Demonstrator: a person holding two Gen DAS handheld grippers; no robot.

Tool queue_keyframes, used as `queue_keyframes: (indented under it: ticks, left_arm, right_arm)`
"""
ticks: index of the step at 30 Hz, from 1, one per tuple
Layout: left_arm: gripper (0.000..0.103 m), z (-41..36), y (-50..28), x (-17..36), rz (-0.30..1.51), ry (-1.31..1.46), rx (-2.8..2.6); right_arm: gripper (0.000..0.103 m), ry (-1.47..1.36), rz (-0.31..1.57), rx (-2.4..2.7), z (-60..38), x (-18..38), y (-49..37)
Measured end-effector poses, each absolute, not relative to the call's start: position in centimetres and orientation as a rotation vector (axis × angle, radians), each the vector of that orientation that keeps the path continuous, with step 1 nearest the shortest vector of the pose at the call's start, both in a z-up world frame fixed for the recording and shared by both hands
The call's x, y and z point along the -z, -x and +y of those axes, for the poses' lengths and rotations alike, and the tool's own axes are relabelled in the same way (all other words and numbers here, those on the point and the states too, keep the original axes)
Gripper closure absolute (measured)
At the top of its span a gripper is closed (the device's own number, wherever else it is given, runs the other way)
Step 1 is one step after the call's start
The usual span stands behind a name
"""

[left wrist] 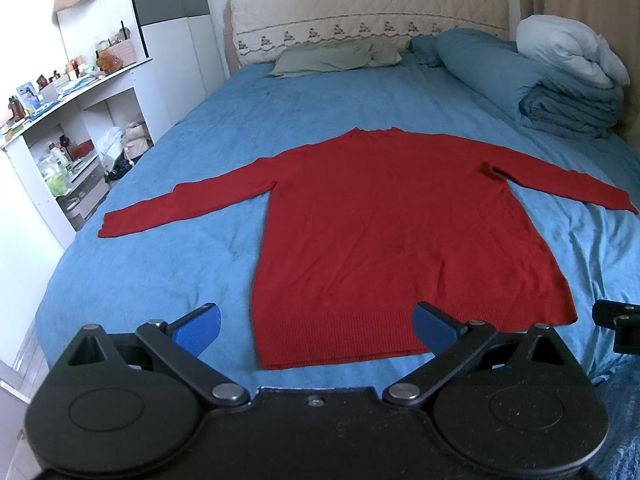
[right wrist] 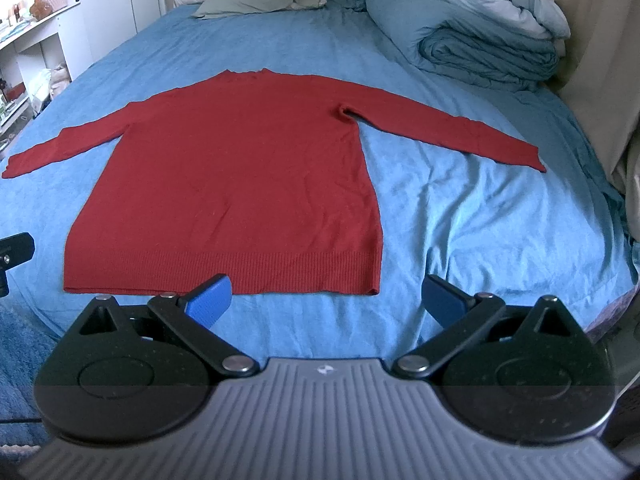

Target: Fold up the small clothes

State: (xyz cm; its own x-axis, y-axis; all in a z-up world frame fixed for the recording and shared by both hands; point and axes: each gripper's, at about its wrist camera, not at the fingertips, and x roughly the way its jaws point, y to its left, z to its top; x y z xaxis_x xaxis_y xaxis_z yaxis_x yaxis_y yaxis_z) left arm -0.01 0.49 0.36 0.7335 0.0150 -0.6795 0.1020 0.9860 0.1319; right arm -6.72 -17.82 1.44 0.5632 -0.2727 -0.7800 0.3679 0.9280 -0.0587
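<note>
A red long-sleeved sweater (left wrist: 384, 220) (right wrist: 240, 176) lies flat on the blue bed sheet (left wrist: 180, 240) (right wrist: 460, 220), both sleeves spread sideways and the ribbed hem nearest me. My left gripper (left wrist: 316, 328) hovers open above the hem's left part, nothing between its blue pads (left wrist: 200, 330). My right gripper (right wrist: 326, 300) is open too, just in front of the hem's right corner, holding nothing. The right gripper's edge (left wrist: 618, 324) shows at the right border of the left wrist view, and the left gripper's edge (right wrist: 14, 252) at the left border of the right wrist view.
A rolled teal duvet with a white quilt on top (left wrist: 560, 84) (right wrist: 492, 36) lies at the bed's far right. A green pillow (left wrist: 336, 58) rests by the headboard (left wrist: 368, 12). White shelves full of small items (left wrist: 60, 128) stand left of the bed.
</note>
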Motion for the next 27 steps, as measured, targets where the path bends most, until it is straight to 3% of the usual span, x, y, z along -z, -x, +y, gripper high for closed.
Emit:
queue_keyframes:
  ticks: [18,27]
  left_arm:
    - [0.0,0.5,-0.1,-1.3,0.732,-0.144,0.048]
    - [0.0,-4.3,-6.3,-4.8,0.603,-0.138,0.206]
  right_arm:
    - [0.0,-0.108,0.877,0.361,-17.4,-2.0,6.7]
    - [0.0,-0.069,0.747,0.416,-23.2,-4.8,3.5]
